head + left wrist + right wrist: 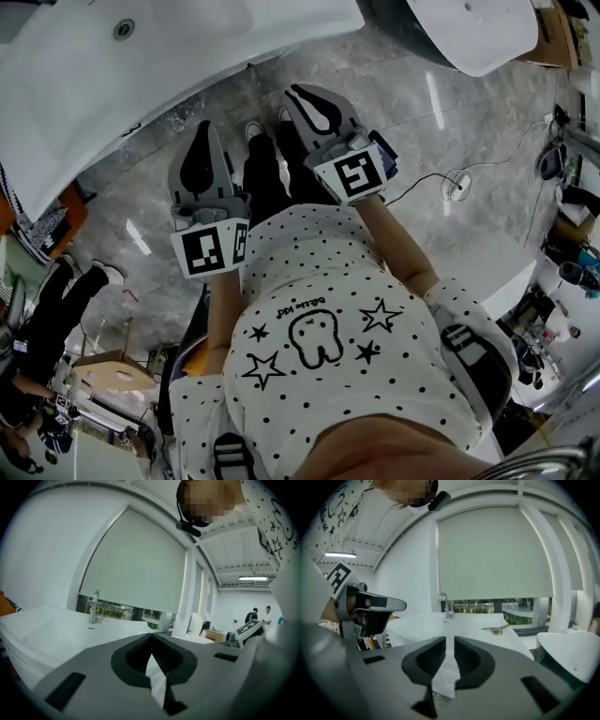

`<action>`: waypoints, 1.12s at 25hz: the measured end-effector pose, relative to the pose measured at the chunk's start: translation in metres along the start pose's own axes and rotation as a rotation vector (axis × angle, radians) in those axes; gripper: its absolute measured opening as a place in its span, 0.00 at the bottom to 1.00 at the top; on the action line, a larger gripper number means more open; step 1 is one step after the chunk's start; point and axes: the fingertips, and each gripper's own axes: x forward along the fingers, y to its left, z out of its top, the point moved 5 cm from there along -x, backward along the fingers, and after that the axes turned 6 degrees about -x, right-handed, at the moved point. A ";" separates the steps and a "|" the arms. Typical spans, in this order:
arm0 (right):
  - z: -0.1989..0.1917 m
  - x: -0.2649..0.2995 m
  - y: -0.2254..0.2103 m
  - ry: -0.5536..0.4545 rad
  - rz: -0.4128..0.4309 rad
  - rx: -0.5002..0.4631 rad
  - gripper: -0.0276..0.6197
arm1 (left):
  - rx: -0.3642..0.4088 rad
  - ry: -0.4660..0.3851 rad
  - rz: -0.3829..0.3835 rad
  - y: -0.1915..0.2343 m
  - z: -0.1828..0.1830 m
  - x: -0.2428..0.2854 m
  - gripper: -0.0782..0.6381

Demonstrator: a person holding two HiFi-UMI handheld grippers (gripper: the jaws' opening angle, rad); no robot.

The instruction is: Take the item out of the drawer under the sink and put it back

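White sink (75, 94) stands just ahead — the drawer under it, and the item, show in no view. I judge both tongs are held low and forward to reach that drawer: left tongs (206, 131) closed on nothing, right tongs (298, 94) parted a sliver, empty.

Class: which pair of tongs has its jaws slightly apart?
The right tongs: a narrow gap runs between its jaws, while on the left tongs they meet at the tip.
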 end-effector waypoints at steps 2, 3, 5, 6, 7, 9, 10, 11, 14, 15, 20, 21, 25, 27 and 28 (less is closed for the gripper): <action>-0.009 0.019 0.011 0.018 -0.001 -0.001 0.16 | -0.010 0.011 -0.013 0.015 -0.004 0.000 0.12; -0.014 0.025 0.013 0.027 -0.004 -0.003 0.17 | -0.015 0.016 -0.022 0.018 -0.007 0.001 0.12; -0.028 0.034 0.012 0.047 -0.017 0.000 0.17 | -0.025 0.022 -0.039 0.018 -0.013 0.005 0.12; -0.035 0.038 0.009 0.057 -0.026 0.005 0.17 | -0.029 0.026 -0.046 0.016 -0.018 0.007 0.12; -0.042 0.041 0.006 0.068 -0.035 0.012 0.18 | -0.033 0.031 -0.054 0.015 -0.022 0.010 0.12; -0.056 0.048 0.000 0.087 -0.055 0.030 0.20 | -0.037 0.047 -0.065 0.012 -0.031 0.015 0.12; -0.063 0.052 -0.003 0.094 -0.063 0.040 0.20 | -0.037 0.055 -0.068 0.012 -0.035 0.017 0.12; -0.070 0.056 -0.006 0.099 -0.069 0.051 0.20 | -0.035 0.061 -0.070 0.011 -0.039 0.019 0.12; -0.089 0.066 -0.015 0.111 -0.079 0.082 0.21 | -0.032 0.076 -0.072 0.007 -0.049 0.023 0.12; -0.095 0.069 -0.018 0.117 -0.081 0.087 0.22 | -0.032 0.081 -0.073 0.006 -0.052 0.024 0.12; -0.122 0.087 -0.035 0.153 -0.102 0.096 0.23 | -0.028 0.093 -0.079 0.000 -0.062 0.034 0.12; -0.128 0.091 -0.037 0.162 -0.107 0.102 0.24 | -0.029 0.094 -0.078 -0.001 -0.064 0.036 0.12; -0.158 0.104 -0.041 0.201 -0.115 0.132 0.26 | -0.046 0.114 -0.069 -0.004 -0.081 0.038 0.12; -0.176 0.113 -0.040 0.219 -0.109 0.147 0.27 | -0.052 0.129 -0.064 -0.001 -0.091 0.041 0.12; -0.185 0.118 -0.039 0.229 -0.102 0.150 0.27 | -0.055 0.135 -0.060 0.000 -0.096 0.043 0.12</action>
